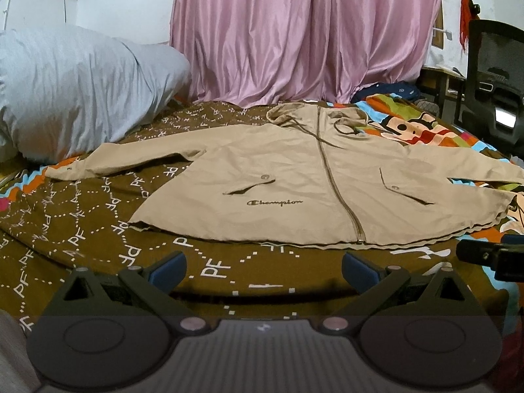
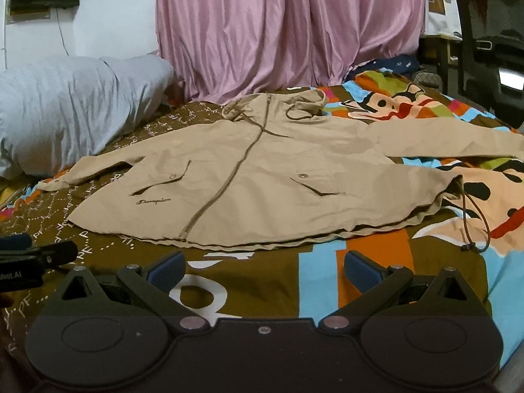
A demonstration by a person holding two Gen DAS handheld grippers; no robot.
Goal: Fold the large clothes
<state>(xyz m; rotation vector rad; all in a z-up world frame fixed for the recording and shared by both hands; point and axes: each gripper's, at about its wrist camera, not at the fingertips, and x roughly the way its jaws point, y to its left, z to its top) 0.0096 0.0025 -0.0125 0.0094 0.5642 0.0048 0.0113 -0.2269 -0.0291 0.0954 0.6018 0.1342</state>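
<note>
A beige hooded Champion jacket (image 1: 294, 177) lies spread flat, front up and zipped, on the patterned bedspread (image 1: 98, 245), sleeves out to both sides. It also shows in the right wrist view (image 2: 262, 170). A brown hem drawcord (image 2: 478, 226) trails off its right corner. My left gripper (image 1: 263, 270) is open and empty, just short of the jacket's hem. My right gripper (image 2: 263, 270) is open and empty, near the hem's right half. The right gripper's tip shows at the right edge of the left wrist view (image 1: 491, 255), and the left gripper's tip at the left edge of the right wrist view (image 2: 36, 255).
A grey pillow (image 1: 72, 91) lies at the back left of the bed. Pink curtains (image 1: 304, 32) hang behind the bed. A black office chair (image 1: 494, 78) and a desk stand at the back right. The colourful cartoon part of the bedspread (image 2: 393, 104) lies on the right.
</note>
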